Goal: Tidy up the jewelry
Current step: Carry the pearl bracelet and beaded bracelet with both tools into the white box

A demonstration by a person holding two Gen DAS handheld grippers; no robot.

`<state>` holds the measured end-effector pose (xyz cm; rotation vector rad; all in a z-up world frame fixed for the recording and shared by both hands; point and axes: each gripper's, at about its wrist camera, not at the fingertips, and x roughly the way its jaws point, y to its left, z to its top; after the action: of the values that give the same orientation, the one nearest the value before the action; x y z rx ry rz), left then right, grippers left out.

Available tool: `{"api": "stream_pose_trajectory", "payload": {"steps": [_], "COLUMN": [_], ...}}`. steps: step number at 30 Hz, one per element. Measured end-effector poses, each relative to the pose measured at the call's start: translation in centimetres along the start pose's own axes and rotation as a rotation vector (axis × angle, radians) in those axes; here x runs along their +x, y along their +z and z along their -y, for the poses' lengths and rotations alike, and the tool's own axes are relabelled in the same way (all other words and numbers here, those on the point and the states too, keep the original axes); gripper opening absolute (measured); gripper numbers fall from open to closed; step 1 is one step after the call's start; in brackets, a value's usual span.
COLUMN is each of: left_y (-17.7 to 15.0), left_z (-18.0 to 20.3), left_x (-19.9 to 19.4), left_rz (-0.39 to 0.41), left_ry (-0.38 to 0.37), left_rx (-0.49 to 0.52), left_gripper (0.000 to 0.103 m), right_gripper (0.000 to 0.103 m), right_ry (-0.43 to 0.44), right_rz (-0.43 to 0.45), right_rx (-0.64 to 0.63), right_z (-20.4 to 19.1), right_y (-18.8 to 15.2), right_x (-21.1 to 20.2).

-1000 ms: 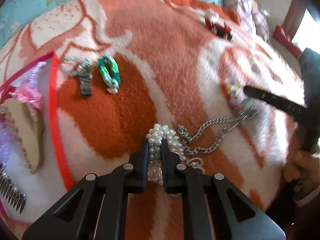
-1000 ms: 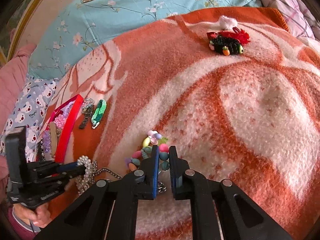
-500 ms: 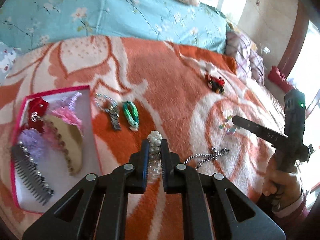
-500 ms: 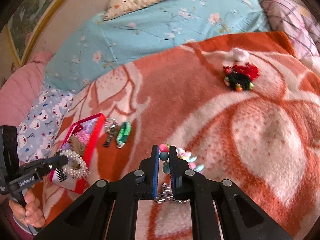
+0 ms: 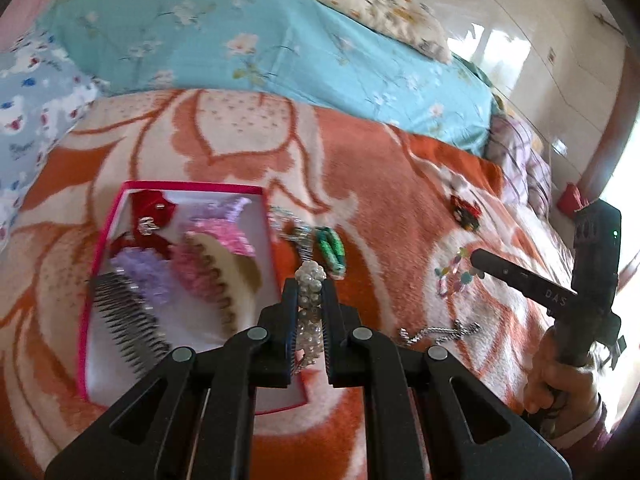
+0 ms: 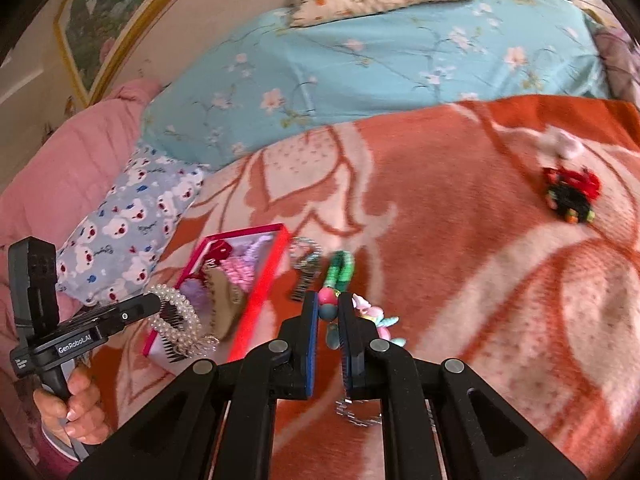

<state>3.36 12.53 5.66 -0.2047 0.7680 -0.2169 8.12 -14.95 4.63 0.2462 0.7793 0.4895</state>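
My left gripper (image 5: 310,284) is shut on a white pearl bracelet (image 5: 309,280) and holds it in the air beside the right edge of a pink-rimmed box (image 5: 192,189). The bracelet also shows hanging from that gripper in the right wrist view (image 6: 176,322). My right gripper (image 6: 328,308) is shut on a pastel bead bracelet (image 6: 330,310), lifted above the blanket; it shows in the left wrist view (image 5: 454,274). The box holds hair combs, claw clips and scrunchies.
On the orange and white blanket (image 5: 380,184) lie a crystal bracelet with a small comb (image 5: 296,236), a green bracelet (image 5: 332,246), a silver chain (image 5: 438,332) and a red and black hair piece (image 6: 570,192). Pillows and a blue quilt lie behind.
Both grippers have risen from the blanket with their bracelets. The left one has moved left to the box's edge. The silver chain stayed on the blanket.
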Motion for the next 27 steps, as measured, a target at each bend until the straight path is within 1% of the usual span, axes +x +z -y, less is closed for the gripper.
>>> {"api": "stream_pose_trajectory", "payload": {"steps": [9,13,17,21,25,27], "left_y": [0.1,-0.3,-0.8,-1.3,-1.7,-1.9], "left_z": [-5.6,-7.0,-8.0,-8.5,-8.3,-8.3], "left_x": [-2.7,-3.4,-3.8,-3.8,-3.3,-2.5], "left_rz": [0.041,0.047,0.046,0.036,0.02,0.007], "left_ry": [0.068,0.083,0.085,0.065,0.027,0.026], "left_rx": [-0.088,-0.112,-0.134,-0.156,-0.162,-0.161], "left_gripper": [0.009,0.009,0.009,0.009,0.009,0.009], "right_gripper": [0.009,0.009,0.009,0.009,0.009,0.009], "right_ry": [0.095,0.136,0.173,0.202,0.215,0.216], "right_rz": [-0.031,-0.05,-0.081,-0.114,-0.146,-0.158], "right_rx": [-0.077,-0.109,-0.14,-0.17,-0.185,-0.191], "right_z": [-6.0,-8.6,-11.0,-13.0,-14.2,-14.5], "right_y": [1.1,1.0,0.5,-0.4,-1.3,-1.8], "right_x": [3.4,4.8,6.1,7.3,8.3,8.7]}}
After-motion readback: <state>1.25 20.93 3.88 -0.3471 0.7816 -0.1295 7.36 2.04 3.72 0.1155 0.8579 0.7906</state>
